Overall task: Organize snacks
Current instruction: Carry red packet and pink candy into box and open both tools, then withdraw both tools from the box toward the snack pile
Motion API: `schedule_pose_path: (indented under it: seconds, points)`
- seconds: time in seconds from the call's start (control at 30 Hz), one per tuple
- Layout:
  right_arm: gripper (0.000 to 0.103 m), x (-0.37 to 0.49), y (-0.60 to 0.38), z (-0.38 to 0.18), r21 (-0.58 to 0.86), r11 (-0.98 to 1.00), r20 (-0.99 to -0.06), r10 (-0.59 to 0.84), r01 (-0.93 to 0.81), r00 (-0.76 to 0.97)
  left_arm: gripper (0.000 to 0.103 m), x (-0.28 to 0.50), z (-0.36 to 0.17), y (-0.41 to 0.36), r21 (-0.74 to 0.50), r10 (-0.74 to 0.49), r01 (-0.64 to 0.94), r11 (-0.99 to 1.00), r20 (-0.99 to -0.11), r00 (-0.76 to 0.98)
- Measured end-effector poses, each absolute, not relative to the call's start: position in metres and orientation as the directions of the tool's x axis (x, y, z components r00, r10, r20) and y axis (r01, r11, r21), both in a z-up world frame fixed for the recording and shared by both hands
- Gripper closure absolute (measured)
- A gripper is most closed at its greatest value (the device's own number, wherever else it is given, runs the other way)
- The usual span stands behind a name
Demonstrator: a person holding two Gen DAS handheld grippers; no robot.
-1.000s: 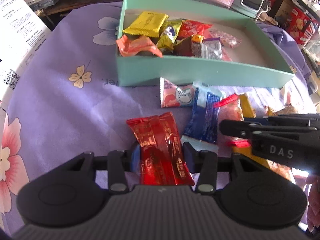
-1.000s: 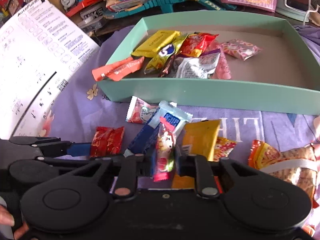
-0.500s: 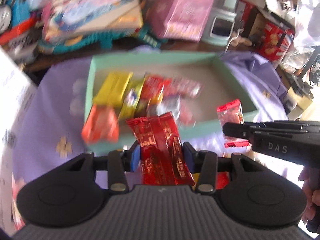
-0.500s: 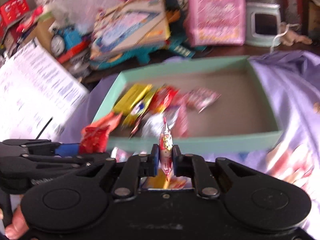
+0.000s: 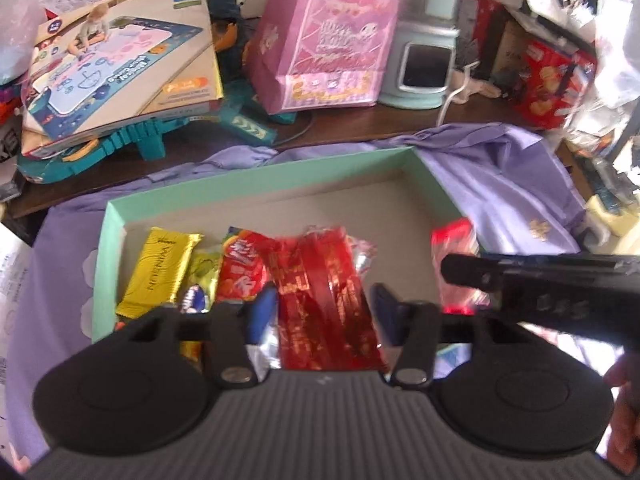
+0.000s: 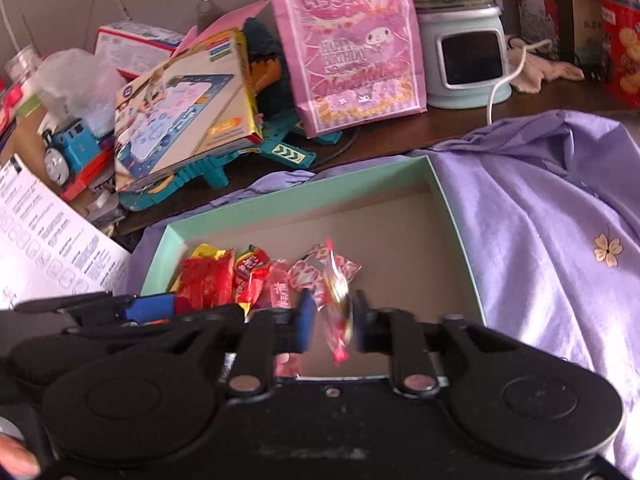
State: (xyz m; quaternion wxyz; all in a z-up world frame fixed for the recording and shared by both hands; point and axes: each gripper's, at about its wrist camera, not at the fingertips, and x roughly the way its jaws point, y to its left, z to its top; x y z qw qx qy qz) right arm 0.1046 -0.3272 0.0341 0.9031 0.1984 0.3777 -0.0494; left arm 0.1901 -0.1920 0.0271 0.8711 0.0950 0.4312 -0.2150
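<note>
A mint-green box (image 5: 256,178) (image 6: 292,204) lies on the purple cloth with several snack packets at its left end, among them a yellow bar (image 5: 160,272). My left gripper (image 5: 324,312) is above the box; its jaws stand apart with the red foil packet (image 5: 324,300) loose between them. It also shows in the right wrist view (image 6: 204,280). My right gripper (image 6: 332,320) is above the box too, jaws slightly apart, with the pink-and-red candy packet (image 6: 338,308) blurred between the pads. This packet shows in the left wrist view (image 5: 456,240).
Behind the box stand a pink gift bag (image 6: 352,48), a toy box on teal tracks (image 6: 184,108), a pale-blue appliance (image 6: 464,52) with a white cable, and a blue toy train (image 6: 68,148). White paper sheets (image 6: 44,236) lie left. Rumpled purple cloth (image 6: 552,240) lies right.
Both grippers have moved forward from the loose snacks to above the box. Both sets of jaws have widened, and the two packets now sit loose between them.
</note>
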Motion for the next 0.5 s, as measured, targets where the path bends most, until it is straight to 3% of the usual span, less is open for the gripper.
schedule_pose_path:
  seconds: [0.03, 0.1, 0.5]
  points:
    - [0.034, 0.103, -0.328, 0.034, 0.318, 0.914, -0.699, 0.045, 0.254, 0.713, 0.014, 0.191, 0.024, -0.193, 0.002, -0.27, 0.448, 0.894, -0.795, 0.543]
    - [0.001, 0.1, -0.333, 0.034, 0.323, 0.909, -0.684, 0.031, 0.265, 0.728, 0.0, 0.193, 0.02, -0.189, 0.013, -0.26, 0.444, 0.896, -0.795, 0.548]
    - [0.0, 0.068, -0.325, 0.034, 0.329, 0.893, -0.707, 0.017, 0.307, 0.707, 0.0, 0.167, 0.022, -0.164, 0.032, -0.219, 0.416, 0.909, -0.813, 0.54]
